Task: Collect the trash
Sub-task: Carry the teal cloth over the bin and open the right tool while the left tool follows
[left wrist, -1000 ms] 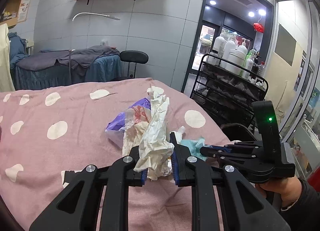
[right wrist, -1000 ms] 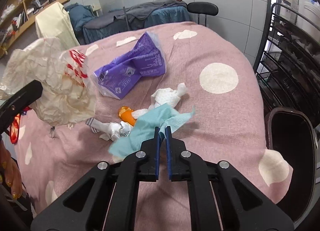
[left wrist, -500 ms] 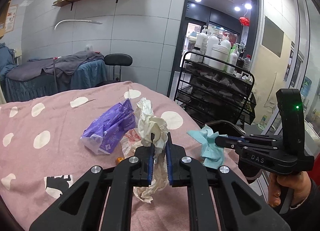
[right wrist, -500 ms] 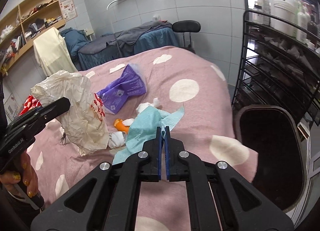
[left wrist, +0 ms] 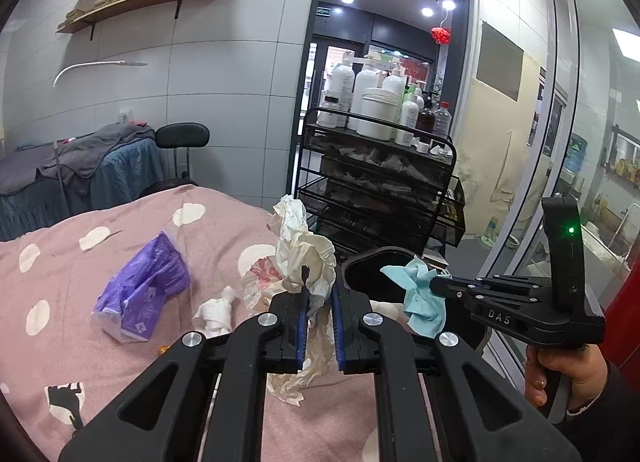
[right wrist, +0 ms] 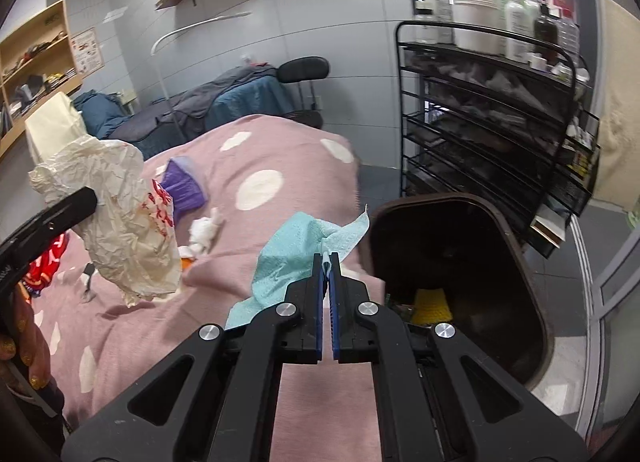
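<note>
Left wrist view: the left gripper (left wrist: 319,304) pinches a crumpled paper wrapper (left wrist: 304,258) above the bed (left wrist: 60,270). It looks light, limp and easily torn, so a mid-bunch grip suits it.

Right wrist view: the right gripper (right wrist: 327,282) is pressed together on a teal tissue (right wrist: 292,254), soft and weightless, held by one edge beside the open bin (right wrist: 516,262).

Pink white-dotted bedspread (left wrist: 100,342), purple packet (left wrist: 144,290), teal tissue (right wrist: 296,254), cream wrapper (right wrist: 120,221)
</note>
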Demonstrator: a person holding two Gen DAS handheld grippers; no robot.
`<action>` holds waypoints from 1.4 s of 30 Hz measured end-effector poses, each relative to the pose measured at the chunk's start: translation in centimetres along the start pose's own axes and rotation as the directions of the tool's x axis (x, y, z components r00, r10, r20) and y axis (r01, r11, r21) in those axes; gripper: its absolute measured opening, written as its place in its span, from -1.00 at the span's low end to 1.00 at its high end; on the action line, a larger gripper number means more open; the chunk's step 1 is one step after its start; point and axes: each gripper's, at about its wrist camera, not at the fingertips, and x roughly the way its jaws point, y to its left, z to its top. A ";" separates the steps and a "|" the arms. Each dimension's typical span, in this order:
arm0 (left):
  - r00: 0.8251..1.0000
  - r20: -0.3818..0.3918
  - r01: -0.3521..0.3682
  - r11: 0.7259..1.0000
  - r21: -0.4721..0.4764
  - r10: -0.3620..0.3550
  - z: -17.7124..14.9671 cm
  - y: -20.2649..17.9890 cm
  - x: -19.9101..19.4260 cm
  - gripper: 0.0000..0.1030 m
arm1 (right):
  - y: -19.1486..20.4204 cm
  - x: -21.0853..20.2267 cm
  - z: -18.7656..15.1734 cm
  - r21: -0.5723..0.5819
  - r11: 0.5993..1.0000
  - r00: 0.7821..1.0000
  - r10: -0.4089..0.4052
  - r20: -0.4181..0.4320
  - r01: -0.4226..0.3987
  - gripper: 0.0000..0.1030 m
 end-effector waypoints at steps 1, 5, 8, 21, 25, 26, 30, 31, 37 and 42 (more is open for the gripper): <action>1.000 -0.005 0.013 1.000 0.005 -0.013 0.1 -0.5 0.4 -0.79 | -0.7 0.0 -0.1 0.003 1.000 1.000 -0.023 -0.002 0.023 -0.92; 0.998 -0.021 0.053 0.998 0.017 -0.053 0.3 -2.0 1.5 -0.79 | -3.0 0.6 -0.7 0.023 0.995 0.995 -0.097 -0.015 0.098 -0.92; 0.995 -0.039 0.089 0.996 0.019 -0.088 0.3 -3.0 2.3 -0.79 | -4.7 1.5 -1.3 0.029 0.986 0.986 -0.162 -0.035 0.163 -0.92; 0.981 -0.096 0.178 0.982 0.058 -0.172 0.7 -6.5 4.8 -0.79 | -10.9 7.2 -4.9 0.088 0.949 0.943 -0.286 -0.172 0.304 -0.92; 0.976 -0.110 0.195 0.979 0.066 -0.187 0.9 -7.2 5.6 -0.79 | -11.9 8.3 -5.5 0.090 0.940 0.932 -0.307 -0.192 0.328 -0.92; 0.975 -0.113 0.200 0.978 0.067 -0.191 0.9 -7.3 5.8 -0.79 | -12.2 8.5 -5.7 0.092 0.938 0.930 -0.311 -0.198 0.333 -0.92; 0.971 -0.123 0.215 0.974 0.068 -0.206 0.9 -8.1 6.3 -0.79 | -12.9 9.0 -6.0 0.103 0.932 0.923 -0.321 -0.214 0.348 -0.92; 0.970 -0.124 0.219 0.973 0.067 -0.209 0.9 -8.2 6.4 -0.79 | -13.1 9.1 -6.1 0.109 0.933 0.924 -0.314 -0.219 0.343 -0.91; 0.963 -0.135 0.243 0.967 0.080 -0.231 1.3 -9.7 7.3 -0.79 | -13.0 8.8 -6.4 0.124 0.930 0.925 -0.317 -0.209 0.347 0.38; 0.956 -0.154 0.264 0.961 0.086 -0.249 1.3 -10.8 8.5 -0.79 | -12.7 7.9 -6.3 0.129 0.926 0.927 -0.331 -0.179 0.355 0.46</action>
